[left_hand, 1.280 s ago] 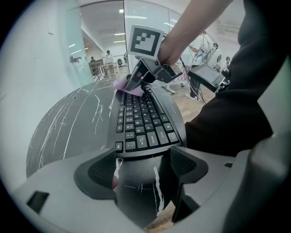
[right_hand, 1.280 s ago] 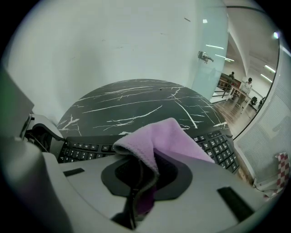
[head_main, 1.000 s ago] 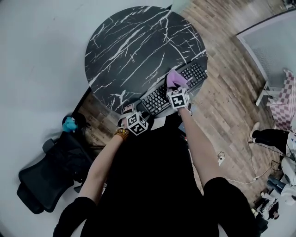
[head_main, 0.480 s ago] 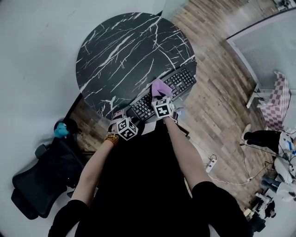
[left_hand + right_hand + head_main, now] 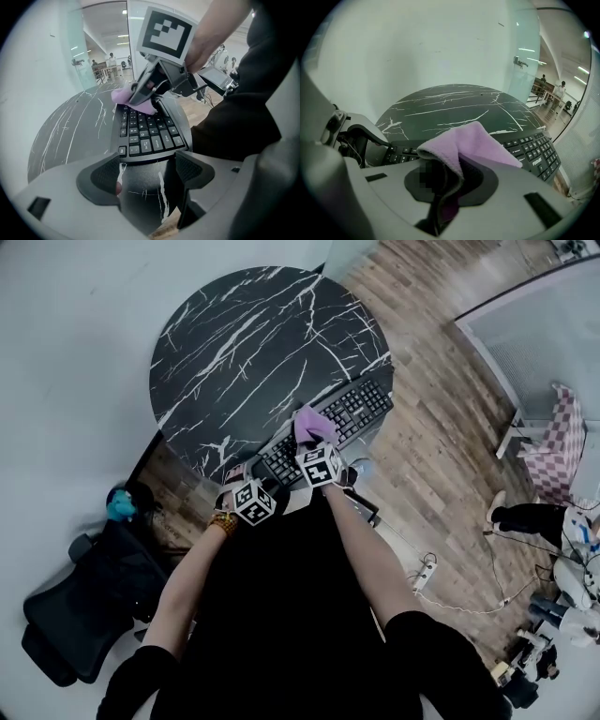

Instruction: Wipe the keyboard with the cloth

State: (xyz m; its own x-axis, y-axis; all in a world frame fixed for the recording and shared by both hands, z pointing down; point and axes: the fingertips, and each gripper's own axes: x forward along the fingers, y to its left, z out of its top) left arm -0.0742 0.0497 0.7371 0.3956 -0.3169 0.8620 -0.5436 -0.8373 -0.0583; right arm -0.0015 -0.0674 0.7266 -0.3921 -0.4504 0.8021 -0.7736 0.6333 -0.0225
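Observation:
A black keyboard (image 5: 352, 411) lies along the near edge of the round black marble table (image 5: 253, 343). My right gripper (image 5: 314, 442) is shut on a lilac cloth (image 5: 312, 424), which rests on the keys near the keyboard's middle-left. From the right gripper view the cloth (image 5: 476, 143) folds out of the jaws over the keyboard (image 5: 536, 150). My left gripper (image 5: 246, 486) is open with nothing in it, at the keyboard's left end. The left gripper view shows the keyboard (image 5: 147, 136) just past the fingertips (image 5: 101, 180), with the cloth (image 5: 126, 97) beyond.
A black office chair (image 5: 89, 601) stands at the lower left, with a blue object (image 5: 117, 505) beside it. Wooden floor (image 5: 441, 427) lies to the right, with a power strip and cable (image 5: 427, 573). A glass partition (image 5: 525, 51) rises behind the table.
The right gripper has slid the cloth leftward along the keyboard, from its right-middle toward its left part. The left gripper stays at the keyboard's left end.

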